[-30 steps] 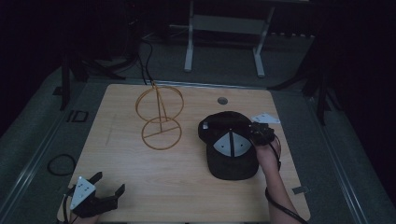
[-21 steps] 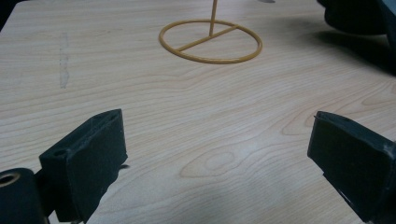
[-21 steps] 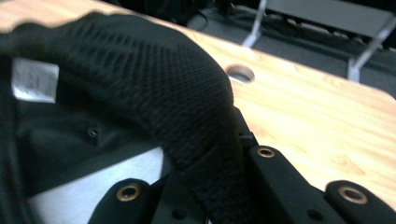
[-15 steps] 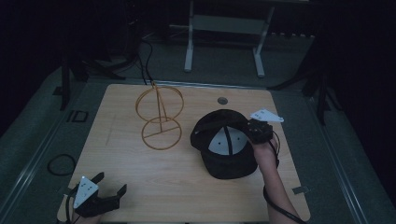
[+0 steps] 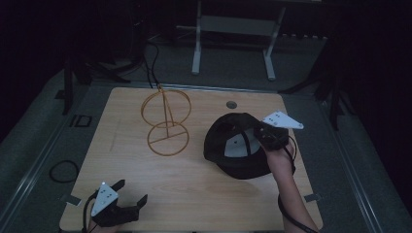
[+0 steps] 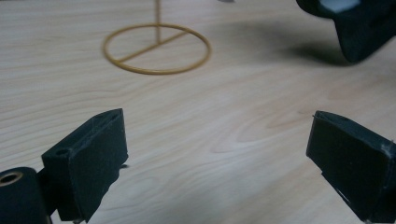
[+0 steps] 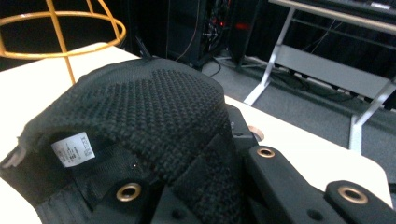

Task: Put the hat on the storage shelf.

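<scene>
A black knitted cap (image 5: pixel 235 150) with a white inside label hangs tilted above the right side of the wooden table (image 5: pixel 194 194). My right gripper (image 5: pixel 265 138) is shut on the cap's back edge; in the right gripper view the cap (image 7: pixel 140 116) drapes over the jaws. A yellow wire hat stand (image 5: pixel 166 119) with a round base stands at the table's middle left; its base ring (image 6: pixel 156 49) lies ahead in the left gripper view. My left gripper (image 5: pixel 128 194) hovers at the front left corner, open, with nothing between its fingers (image 6: pixel 91 158).
A small round metal grommet (image 5: pixel 231 104) sits in the table near its far edge. Beyond the table stands a grey metal frame (image 5: pixel 233 34) on the dark floor. A cable loop (image 5: pixel 63 171) lies on the floor at the left.
My right gripper has lifted the cap off the table and tipped it up. My left gripper has shifted a little to the right along the front edge.
</scene>
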